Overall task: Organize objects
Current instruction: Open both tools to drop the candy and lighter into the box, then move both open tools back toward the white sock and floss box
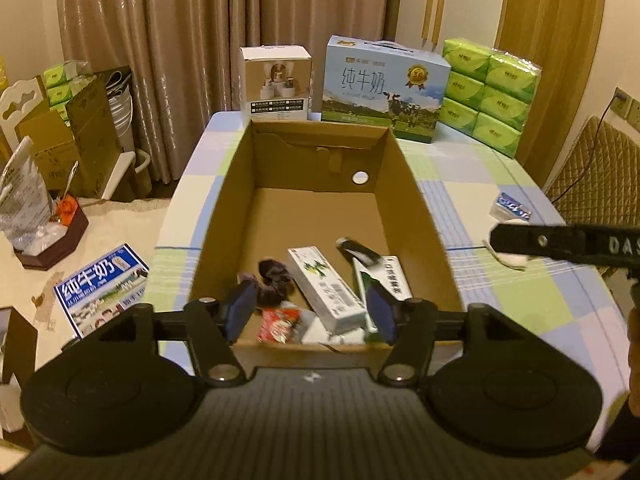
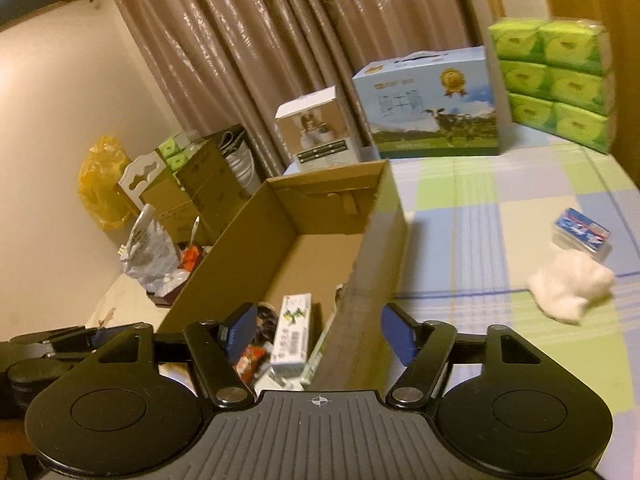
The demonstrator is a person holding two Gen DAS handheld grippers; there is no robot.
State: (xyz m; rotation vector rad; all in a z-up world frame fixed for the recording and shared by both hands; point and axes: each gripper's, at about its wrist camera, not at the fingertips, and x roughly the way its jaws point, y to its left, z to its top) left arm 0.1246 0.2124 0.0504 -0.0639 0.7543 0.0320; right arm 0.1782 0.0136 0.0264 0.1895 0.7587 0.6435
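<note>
An open cardboard box [image 1: 404, 184] stands on the checked tablecloth. At its near end lie a white-green toothpaste carton [image 1: 326, 284], a second carton [image 1: 384, 280], a dark scrunchie [image 1: 274, 276], a red packet [image 1: 278, 324] and a black-and-white tube [image 1: 356, 250]. My left gripper [image 1: 311, 312] hangs open over these, holding nothing. My right gripper [image 2: 318, 332] is open and empty, its fingers either side of the box's right wall [image 2: 368, 276]. To the box's right, a white sock [image 2: 572, 284] and a blue packet [image 2: 582, 234] lie on the cloth.
At the table's far edge stand a small white carton [image 1: 276, 84], a blue milk case [image 1: 384, 88] and a green tissue pack [image 1: 488, 96]. A milk leaflet [image 1: 100, 288], a bag and a brown tray [image 1: 52, 236] lie on the left table. A padded chair [image 1: 596, 172] is right.
</note>
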